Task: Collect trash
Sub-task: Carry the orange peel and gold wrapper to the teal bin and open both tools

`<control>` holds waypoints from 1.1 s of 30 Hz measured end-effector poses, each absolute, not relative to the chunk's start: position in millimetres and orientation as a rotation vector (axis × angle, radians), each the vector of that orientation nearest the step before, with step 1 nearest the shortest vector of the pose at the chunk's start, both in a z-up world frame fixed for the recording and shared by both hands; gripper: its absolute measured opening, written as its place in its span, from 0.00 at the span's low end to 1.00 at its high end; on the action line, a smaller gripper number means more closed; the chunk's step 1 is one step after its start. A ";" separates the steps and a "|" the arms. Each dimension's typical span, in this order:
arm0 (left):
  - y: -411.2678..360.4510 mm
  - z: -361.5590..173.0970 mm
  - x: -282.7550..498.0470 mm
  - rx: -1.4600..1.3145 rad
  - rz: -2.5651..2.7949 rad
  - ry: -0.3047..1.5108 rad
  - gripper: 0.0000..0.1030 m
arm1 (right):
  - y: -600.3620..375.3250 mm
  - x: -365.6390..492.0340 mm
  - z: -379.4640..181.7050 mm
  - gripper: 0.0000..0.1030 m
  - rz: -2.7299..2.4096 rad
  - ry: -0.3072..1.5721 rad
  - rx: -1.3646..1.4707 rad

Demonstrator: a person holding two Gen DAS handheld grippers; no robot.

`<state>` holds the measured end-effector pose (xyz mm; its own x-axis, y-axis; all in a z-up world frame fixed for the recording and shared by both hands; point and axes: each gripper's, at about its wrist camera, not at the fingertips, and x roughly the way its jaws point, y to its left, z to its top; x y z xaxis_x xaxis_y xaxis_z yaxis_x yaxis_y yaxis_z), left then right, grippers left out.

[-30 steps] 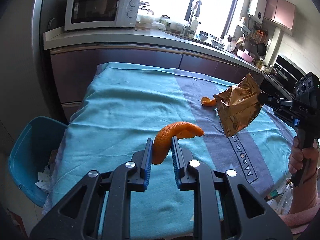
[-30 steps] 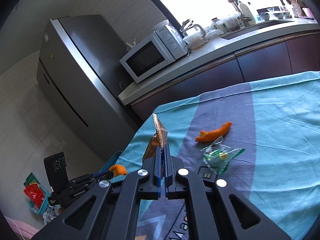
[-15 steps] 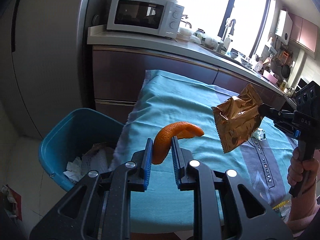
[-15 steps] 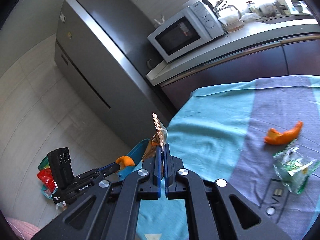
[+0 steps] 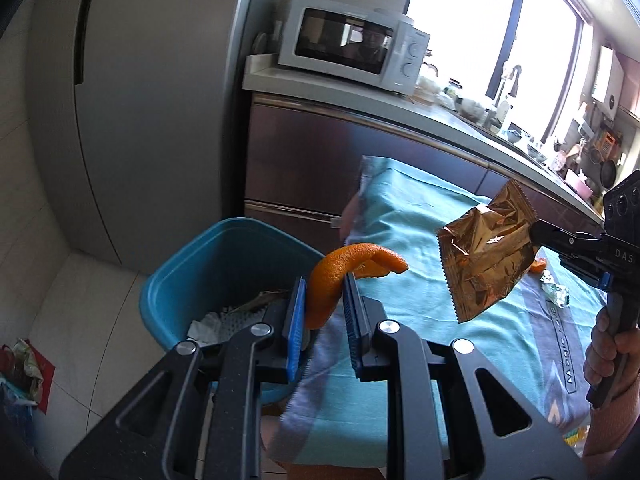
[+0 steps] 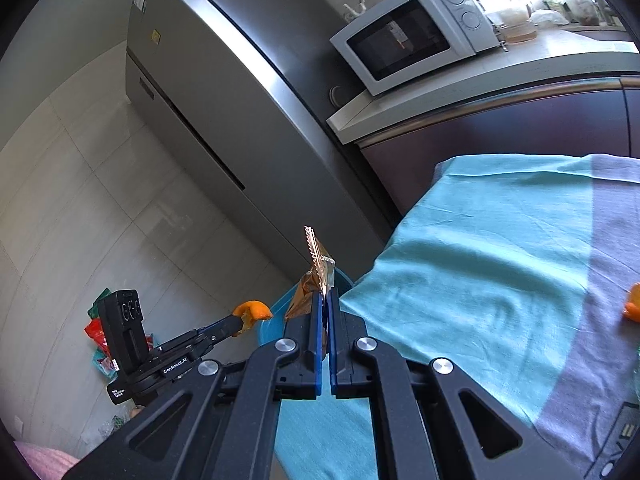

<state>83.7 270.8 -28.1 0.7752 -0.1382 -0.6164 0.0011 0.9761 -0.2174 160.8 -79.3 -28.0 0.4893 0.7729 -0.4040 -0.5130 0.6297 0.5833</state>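
Observation:
My left gripper [image 5: 323, 294] is shut on a curled orange peel [image 5: 348, 268] and hangs near the table's left end, beside the rim of a blue bin [image 5: 224, 264] with paper scraps in it. My right gripper [image 6: 325, 300] is shut on a crumpled gold foil wrapper [image 6: 310, 292]; in the left wrist view that wrapper [image 5: 486, 258] hangs over the teal cloth. The right wrist view also catches the left gripper [image 6: 244, 322] with the peel [image 6: 252, 310] and a sliver of the bin [image 6: 276, 324]. Another peel piece [image 6: 632, 306] lies on the cloth.
A teal and grey cloth covers the table [image 5: 420, 232]. A small clear wrapper [image 5: 556, 294] lies on it. A grey fridge [image 5: 152, 112] and a counter with a microwave [image 5: 352, 44] stand behind. Coloured bags [image 5: 24, 364] sit on the floor at the left.
Both grippers have swung left along the table toward the bin, each keeping its load. The bin now shows large and close below the left gripper.

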 end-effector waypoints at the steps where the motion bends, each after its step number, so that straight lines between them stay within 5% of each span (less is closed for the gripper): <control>1: 273.9 -28.9 84.1 -0.213 -0.067 0.681 0.19 | -75.1 162.1 -27.4 0.02 0.814 0.701 0.416; 33: 320.6 -82.0 125.4 -0.296 0.093 0.771 0.19 | 43.7 206.1 -60.5 0.02 0.855 0.891 0.302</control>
